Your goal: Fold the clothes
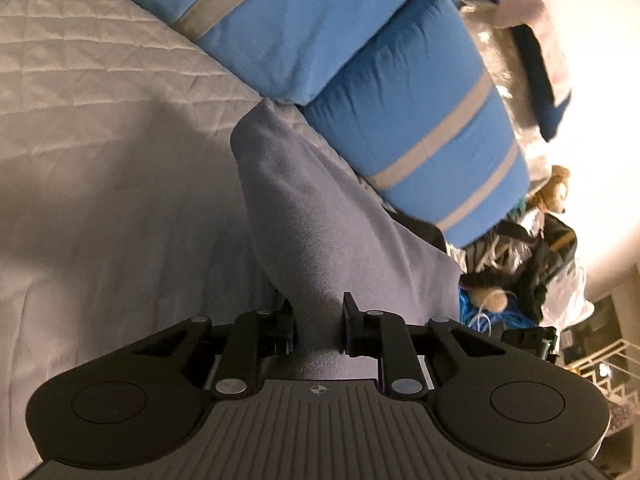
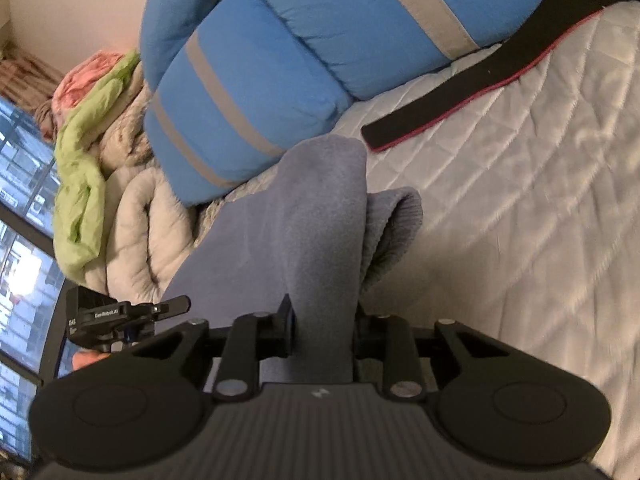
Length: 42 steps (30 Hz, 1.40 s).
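Both tongs, left gripper [image 1: 318,326] and right gripper [image 2: 322,330], are clamped on one grey-blue garment [image 1: 320,216], held above the quilted bedspread [image 1: 100,160]. Only the right view shows a black red-edged strap [image 2: 460,96] beyond the garment. Two blue striped pillows [image 1: 416,120] lie behind it. Clutter past them is indistinct.

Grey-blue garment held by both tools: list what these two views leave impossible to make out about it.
- What kind of garment the grey-blue garment is: only bunched folds show in both wrist views.
- Its near end: in the left wrist view the left tool body covers it; in the right wrist view the right tool does.
- How much fabric each tool pinches: hidden between the fingers.
- The black strap: its far end is cut off by the top edge of the right wrist view.
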Available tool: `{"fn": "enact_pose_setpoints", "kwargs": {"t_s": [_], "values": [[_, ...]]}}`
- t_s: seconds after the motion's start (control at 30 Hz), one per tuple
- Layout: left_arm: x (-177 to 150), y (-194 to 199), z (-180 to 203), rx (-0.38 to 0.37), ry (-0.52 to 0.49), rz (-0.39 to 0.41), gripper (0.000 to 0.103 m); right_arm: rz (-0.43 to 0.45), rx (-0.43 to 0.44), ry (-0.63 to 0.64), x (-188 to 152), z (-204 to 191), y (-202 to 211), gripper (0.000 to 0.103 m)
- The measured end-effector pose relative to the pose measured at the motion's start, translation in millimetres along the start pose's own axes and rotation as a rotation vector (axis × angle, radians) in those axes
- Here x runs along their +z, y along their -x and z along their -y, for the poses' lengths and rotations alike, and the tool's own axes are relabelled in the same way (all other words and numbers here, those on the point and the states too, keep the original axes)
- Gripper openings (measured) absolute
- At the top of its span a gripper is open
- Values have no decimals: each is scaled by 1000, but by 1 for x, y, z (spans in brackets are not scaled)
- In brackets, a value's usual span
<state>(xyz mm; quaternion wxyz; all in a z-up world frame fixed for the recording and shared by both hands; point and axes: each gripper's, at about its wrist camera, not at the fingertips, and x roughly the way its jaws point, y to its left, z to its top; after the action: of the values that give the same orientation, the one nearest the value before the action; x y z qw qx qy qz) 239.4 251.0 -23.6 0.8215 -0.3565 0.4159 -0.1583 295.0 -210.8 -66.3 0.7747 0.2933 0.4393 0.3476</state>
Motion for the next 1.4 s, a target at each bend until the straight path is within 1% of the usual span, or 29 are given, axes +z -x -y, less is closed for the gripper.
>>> {"fn": "enact_pose_setpoints", "kwargs": {"t_s": [0.17,0.27,0.3,0.33,0.37,0.4,0.43,0.47,0.5,0.6,0.67,0.7,0.77,0.87,0.97,1.07,1.2,1.23,1.27,1.3,1.33,1.37,1.4], "values": [[30,-21,-7,-9,30,22,19,2,-8,-34,33,12,-24,27],[41,-37,-16,20,66,17,22,3,-14,-54,52,19,-38,28],[42,-39,-21,35,86,16,25,-2,-33,-71,55,24,-44,30],[43,-42,-26,50,105,14,32,-8,-57,-89,58,29,-50,37],[44,-44,-31,63,124,14,44,-7,-71,-120,56,36,-53,45],[42,-42,-35,52,140,20,50,-4,-82,-154,54,44,-54,54],[39,-40,-39,42,155,26,59,-1,-94,-188,52,52,-55,71],[37,-37,-41,40,161,33,67,2,-106,-222,49,59,-56,71],[35,-33,-43,38,168,41,69,11,-79,-244,43,64,-53,73],[23,-25,-52,50,222,47,70,23,-40,-256,25,66,-42,78],[14,-22,-56,55,241,26,70,26,-28,-252,13,64,-36,81],[8,-21,-55,71,248,13,70,24,-29,-244,7,62,-34,82],[-1,-20,-56,103,256,-6,70,31,-49,-230,-5,55,-31,82],[-12,-19,-53,101,242,-7,70,58,-69,-223,-24,47,-27,82],[-18,-19,-53,87,250,7,69,86,-69,-259,-36,45,-22,81],[-19,-22,-54,79,256,15,69,115,-69,-310,-39,46,-23,81],[-17,-22,-49,90,248,5,68,151,-73,-368,-40,45,-29,81],[-16,-22,-48,93,246,2,67,157,-76,-368,-39,43,-32,76],[-16,-23,-47,96,244,0,51,164,-80,-368,-39,42,-35,71],[-15,-23,-45,99,242,-3,37,154,-77,-372,-39,41,-38,69],[-15,-23,-44,102,241,-5,23,141,-72,-377,-39,42,-42,49],[-14,-23,-43,105,239,-8,15,127,-67,-382,-39,42,-45,27],[-14,-23,-42,107,237,-10,13,130,-57,-383,-39,41,-44,27]]}}
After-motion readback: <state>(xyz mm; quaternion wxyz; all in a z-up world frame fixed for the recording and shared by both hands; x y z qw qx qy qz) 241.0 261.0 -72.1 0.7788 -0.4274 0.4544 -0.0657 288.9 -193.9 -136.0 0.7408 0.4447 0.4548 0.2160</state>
